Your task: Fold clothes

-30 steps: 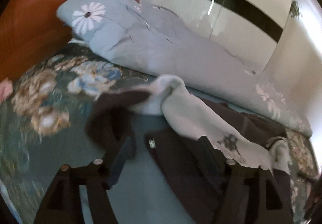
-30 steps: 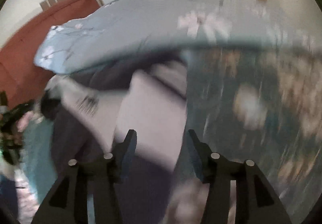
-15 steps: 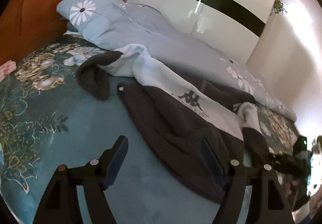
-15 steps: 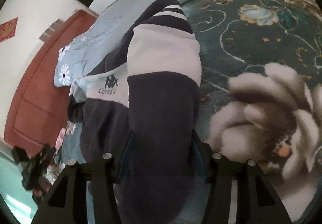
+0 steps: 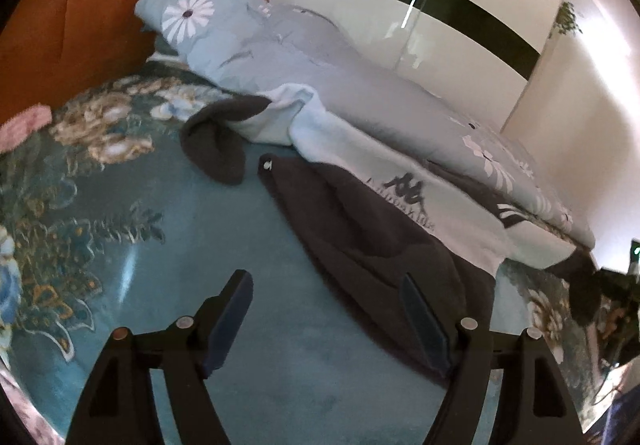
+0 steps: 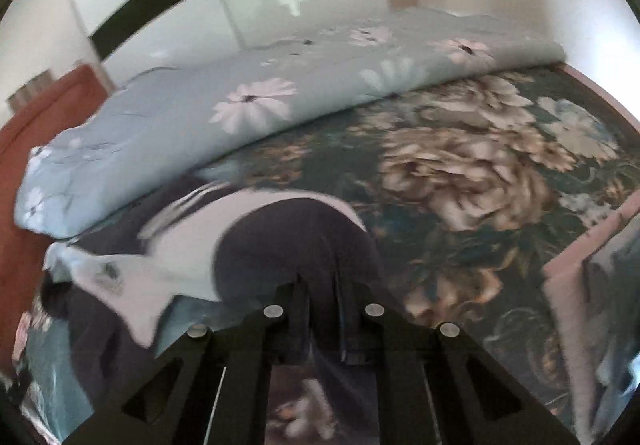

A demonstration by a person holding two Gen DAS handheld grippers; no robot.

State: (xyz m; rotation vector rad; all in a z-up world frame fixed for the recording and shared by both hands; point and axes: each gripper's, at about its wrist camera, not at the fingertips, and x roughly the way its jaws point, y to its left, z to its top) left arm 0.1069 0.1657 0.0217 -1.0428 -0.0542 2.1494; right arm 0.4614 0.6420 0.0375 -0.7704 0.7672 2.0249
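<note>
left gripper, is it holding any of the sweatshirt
No, the left gripper is open over the bedspread, with the sweatshirt just beside one finger.

1 sweatshirt (image 5: pixel 372 229), dark w/ white panels, 1 logo on it, lies mid-frame in the left wrist view. 1 pale blue quilt (image 5: pixel 360 93) w/ daisies sits at 12 o'clock of it. 1 teal floral bedspread (image 5: pixel 132 213) at 9 o'clock. 1 reddish headboard (image 5: pixel 80 5) at 10 o'clock. 1 white wardrobe (image 5: pixel 440 17) w/ 1 black stripe, 1 o'clock. 2 grippers: left gripper (image 5: pixel 328 321), right gripper (image 6: pixel 322 319).
</note>
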